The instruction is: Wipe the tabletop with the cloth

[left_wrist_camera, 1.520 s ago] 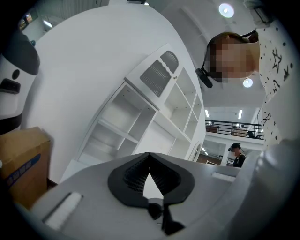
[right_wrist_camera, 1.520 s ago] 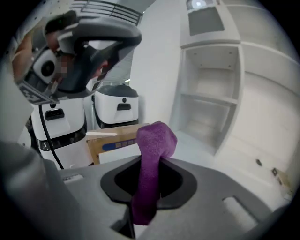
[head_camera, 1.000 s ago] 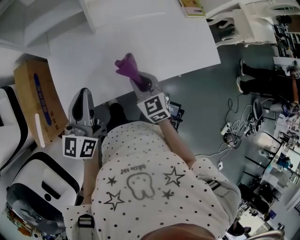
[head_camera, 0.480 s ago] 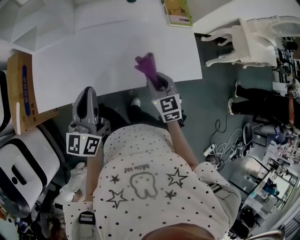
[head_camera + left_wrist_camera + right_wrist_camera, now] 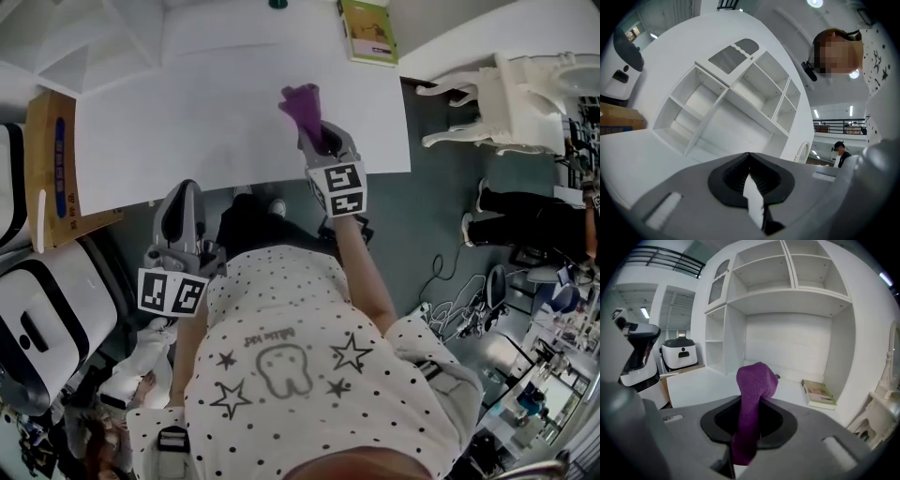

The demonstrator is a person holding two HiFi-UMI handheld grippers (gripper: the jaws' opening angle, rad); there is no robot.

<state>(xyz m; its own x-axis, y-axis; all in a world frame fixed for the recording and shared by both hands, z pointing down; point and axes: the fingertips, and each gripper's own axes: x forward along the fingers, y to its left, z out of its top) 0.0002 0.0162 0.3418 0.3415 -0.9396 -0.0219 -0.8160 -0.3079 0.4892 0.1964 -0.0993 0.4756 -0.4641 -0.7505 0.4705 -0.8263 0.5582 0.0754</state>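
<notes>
Right gripper [image 5: 317, 142] is clamped on the cloth [image 5: 302, 101], whose purple bunch projects ahead of the jaws. Over the last second this gripper has advanced from the near edge to a position further in over the table [image 5: 187, 122], carrying the cloth with it. Whether the cloth tip touches the surface cannot be determined. Judgement: the wipe is at an early stage, and most of the tabletop, ahead and to the left of this gripper, is probably still to be covered. Left gripper [image 5: 185, 195] remains short of the near edge, off the table, jaws together and empty. Ahead and to the right of the right gripper, a book [image 5: 367, 33] lies at the far edge; strokes should stop short of it.
</notes>
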